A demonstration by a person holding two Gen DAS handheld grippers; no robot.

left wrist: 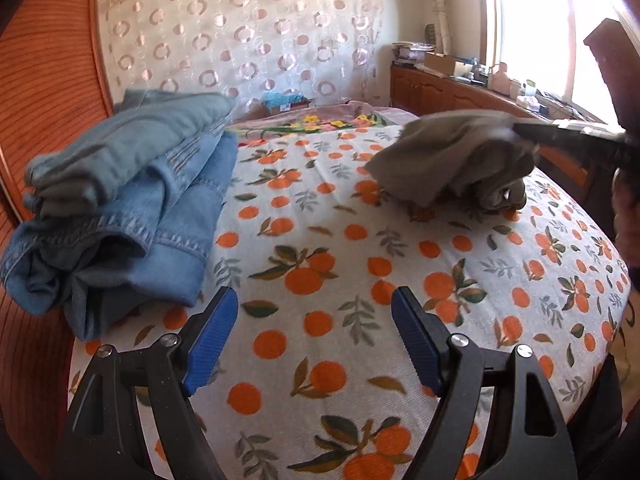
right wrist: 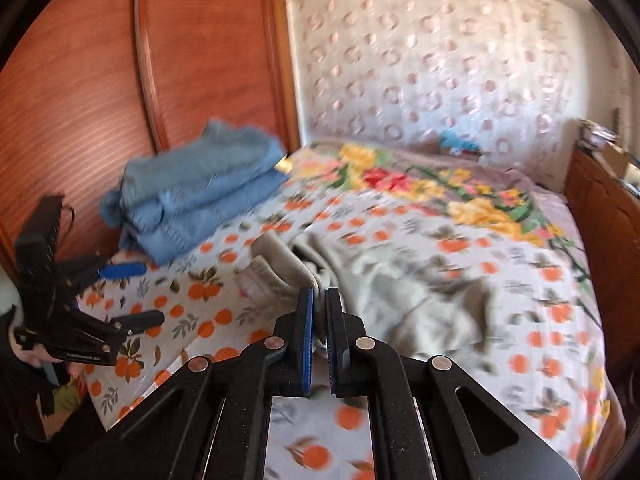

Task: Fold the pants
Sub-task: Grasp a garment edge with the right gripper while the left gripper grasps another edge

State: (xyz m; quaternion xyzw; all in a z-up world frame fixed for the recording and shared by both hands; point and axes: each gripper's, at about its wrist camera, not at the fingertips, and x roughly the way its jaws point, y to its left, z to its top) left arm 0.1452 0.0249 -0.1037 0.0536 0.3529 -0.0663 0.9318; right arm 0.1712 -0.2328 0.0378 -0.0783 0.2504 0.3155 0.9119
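- Your right gripper (right wrist: pixel 319 300) pinches a fold of the grey pants (right wrist: pixel 400 284), its blue pads nearly together; the pants hang bunched from it over the middle of the orange-print bedsheet (left wrist: pixel 320 248).
- Your left gripper (left wrist: pixel 314 304) hovers at the near edge, jaws spread wide, holding nothing.
- A stack of folded blue jeans (left wrist: pixel 132 200) sits far left, against the wooden wardrobe (right wrist: pixel 80 80).
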